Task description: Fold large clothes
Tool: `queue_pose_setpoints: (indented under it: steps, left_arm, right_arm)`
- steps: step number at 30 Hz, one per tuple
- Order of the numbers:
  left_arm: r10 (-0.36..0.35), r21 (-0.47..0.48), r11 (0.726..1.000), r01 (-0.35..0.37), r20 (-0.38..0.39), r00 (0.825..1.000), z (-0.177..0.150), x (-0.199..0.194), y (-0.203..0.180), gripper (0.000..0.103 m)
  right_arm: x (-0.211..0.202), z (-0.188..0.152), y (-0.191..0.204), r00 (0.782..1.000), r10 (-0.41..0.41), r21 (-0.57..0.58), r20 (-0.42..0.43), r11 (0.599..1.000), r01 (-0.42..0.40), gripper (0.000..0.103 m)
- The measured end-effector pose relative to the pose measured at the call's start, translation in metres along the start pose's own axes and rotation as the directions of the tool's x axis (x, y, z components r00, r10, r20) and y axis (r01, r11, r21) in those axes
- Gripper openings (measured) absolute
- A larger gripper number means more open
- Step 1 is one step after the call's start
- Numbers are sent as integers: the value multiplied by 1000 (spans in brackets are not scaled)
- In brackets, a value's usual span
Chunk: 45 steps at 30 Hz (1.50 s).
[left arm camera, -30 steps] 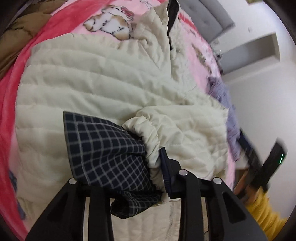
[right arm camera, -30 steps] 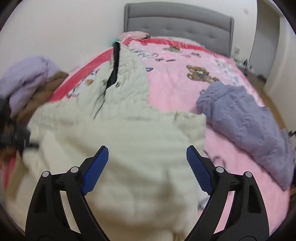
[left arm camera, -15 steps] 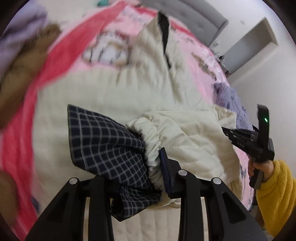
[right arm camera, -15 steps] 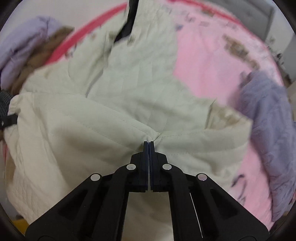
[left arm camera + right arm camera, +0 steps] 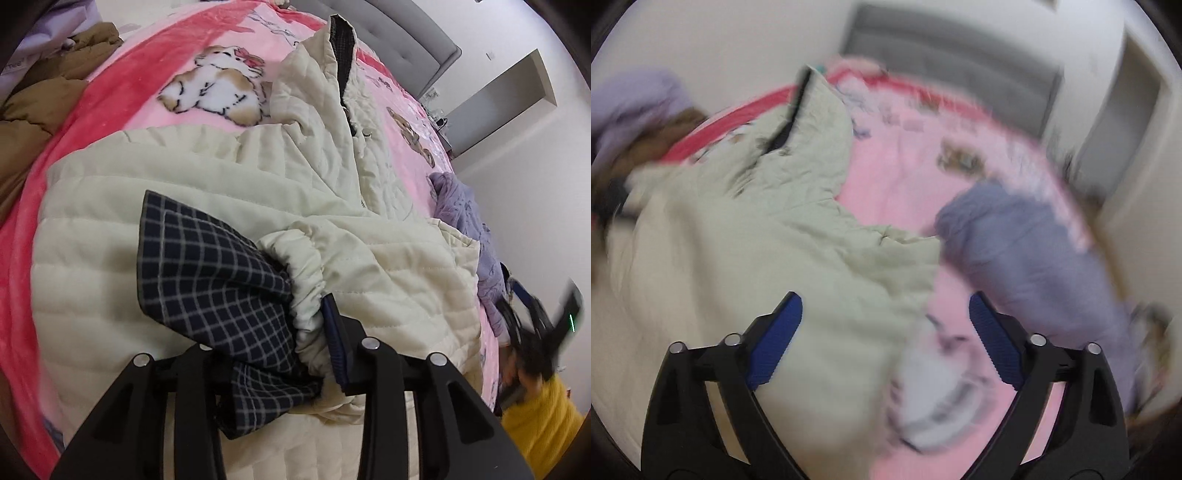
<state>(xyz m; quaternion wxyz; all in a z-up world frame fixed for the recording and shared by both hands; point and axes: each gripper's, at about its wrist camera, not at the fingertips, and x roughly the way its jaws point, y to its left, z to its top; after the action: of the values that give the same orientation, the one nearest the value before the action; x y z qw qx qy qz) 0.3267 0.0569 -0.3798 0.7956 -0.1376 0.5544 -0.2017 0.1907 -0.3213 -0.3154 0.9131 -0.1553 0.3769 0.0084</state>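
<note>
Your left gripper [image 5: 306,354] is clamped on the cream jacket's sleeve cuff [image 5: 306,273]; the elastic gather and the navy-checked lining [image 5: 207,273] bunch up btw the two fingers, lining spilling out toward the left finger. Cuff sits on top of the jacket body, i.e. sleeve is laid across the torso. The cream quilted jacket [image 5: 155,206] lies spread on the pink cartoon blanket [image 5: 122,85], which covers the bed; collar end w/ dark lining points toward the grey headboard [image 5: 413,40]. Brown garment [image 5: 40,107] heaped at the blanket's left edge, lilac knit sweater [image 5: 465,218] just beside the jacket's right edge. Your right gripper [image 5: 882,332] has its fingers wide apart, blue pads [image 5: 775,343] facing each other, nothing btw them; it hovers over the jacket's right side near the hem, above where cream fabric meets pink blanket. Right wrist view is heavily motion-blurred, so can't tell whether either pad touches fabric. Same gripper shows blurred at far right in the left wrist view, beside a yellow sleeve [image 5: 543,417].
</note>
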Motion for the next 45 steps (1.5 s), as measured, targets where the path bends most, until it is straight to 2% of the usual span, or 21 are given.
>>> queue_pose_setpoints:
  steps: [2,4,6,8,10,13,15,16,17,19,23,28,30,31,33,35,39,40,41,43,45]
  left_arm:
    - [5,-4,1000,-5,11,1000,0,-3,-3,36]
    - [12,1,1000,-12,19,1000,0,-3,-7,36]
    - [19,-6,1000,-18,23,1000,0,-1,-6,36]
    - [23,-20,1000,-23,29,999,-2,-1,-4,37]
    - [34,-19,999,-34,37,999,-3,-2,-7,37]
    - [62,-6,998,-62,43,997,-4,-2,-14,37]
    - [54,-13,999,-53,51,997,-3,0,-19,37]
    - [48,-18,999,-47,55,997,-2,3,-23,37]
    - [45,-28,999,-43,64,997,-1,4,-27,37]
    - [22,-36,999,-19,89,996,-1,9,-42,37]
    - [45,-21,999,-44,26,999,-5,38,-67,37]
    - [43,-46,998,-43,3,999,-3,53,-58,45]
    - [97,28,995,-97,25,995,-6,42,-64,57]
    - [151,95,983,-155,46,987,-9,34,-71,68]
    - [239,226,938,-264,132,962,-19,10,-84,80]
    - [289,278,896,-346,227,930,-31,-16,-90,83]
    - [286,271,877,-398,370,884,-41,-52,-107,83]
    - [259,289,878,-382,384,886,-40,-54,-114,83]
    - [219,327,881,-342,358,908,-37,-49,-124,84]
    - [204,374,888,-269,206,957,-23,-17,-136,84]
    - [167,374,905,-202,123,978,-19,6,-134,84]
  right_arm:
    - [-22,-22,23,1000,-8,-145,-13,989,6,83]
    - [-39,-53,62,999,-44,-384,-4,922,39,79]
    - [-34,-84,101,994,-109,-606,22,789,100,64]
    - [-18,-95,117,993,-101,-644,-66,764,35,54]
    - [-4,-90,113,991,-101,-576,-91,817,30,54]
    - [0,-72,96,984,-177,-457,-31,878,144,44]
    - [10,-71,92,974,-225,-468,-25,864,187,37]
    - [15,-72,90,971,-234,-482,-42,856,185,24]
    - [14,-73,85,968,-248,-473,-46,859,197,21]
    - [7,-71,61,962,-270,-369,-49,899,234,19]
    - [29,-85,32,938,-267,-268,-220,941,206,19]
    - [43,-98,33,942,-225,-293,-247,944,149,22]
    - [28,-93,19,958,-136,-186,-251,978,90,42]
    - [17,-91,12,964,-103,-135,-244,988,71,53]
    - [-8,-86,-2,981,-38,-42,-193,999,31,60]
    - [-42,-80,-17,994,44,48,-97,998,-40,61]
    - [-50,-42,-45,996,86,209,21,974,-88,63]
    - [-37,-30,-53,994,109,234,22,966,-111,61]
    - [-21,-16,-58,989,144,259,19,955,-144,53]
    - [25,14,-62,979,205,269,-16,943,-194,43]
    - [53,28,-47,975,211,231,-62,954,-192,43]
